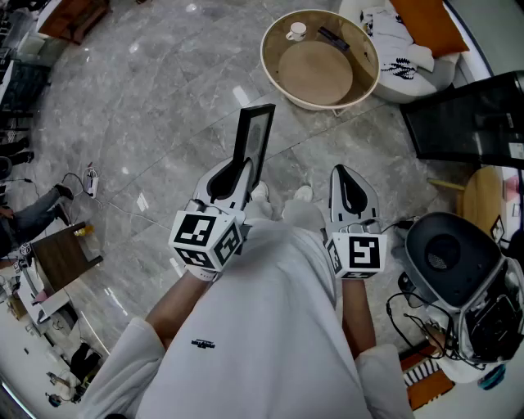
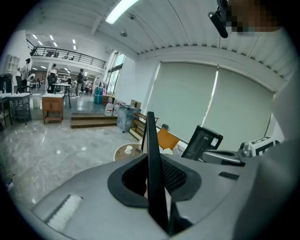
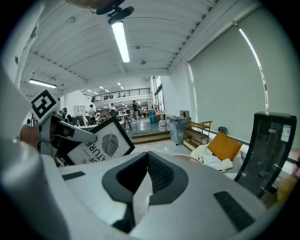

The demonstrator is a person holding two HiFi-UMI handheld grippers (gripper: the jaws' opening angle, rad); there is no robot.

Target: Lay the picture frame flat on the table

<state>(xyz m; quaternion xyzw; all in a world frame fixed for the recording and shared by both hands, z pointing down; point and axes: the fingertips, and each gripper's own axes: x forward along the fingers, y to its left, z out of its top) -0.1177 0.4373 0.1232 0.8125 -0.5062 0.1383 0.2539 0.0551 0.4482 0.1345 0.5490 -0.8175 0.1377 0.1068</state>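
Observation:
A black picture frame (image 1: 254,139) stands on edge in the air over the grey marble floor, with my left gripper (image 1: 246,176) shut on its lower edge. In the left gripper view the frame (image 2: 152,159) rises edge-on between the jaws of the left gripper (image 2: 157,187). From the right gripper view its front (image 3: 101,143) shows a leaf print and letters. My right gripper (image 1: 354,192) is held beside it, to the right, with nothing in it. There its jaws (image 3: 140,187) look shut. A low round table (image 1: 270,69) with a raised rim stands ahead.
A white cup (image 1: 296,31) and a dark item lie on the round table. A white seat with an orange cushion (image 1: 426,24) is at the far right. A black panel (image 1: 467,119) and a grey device with cables (image 1: 450,262) stand on the right.

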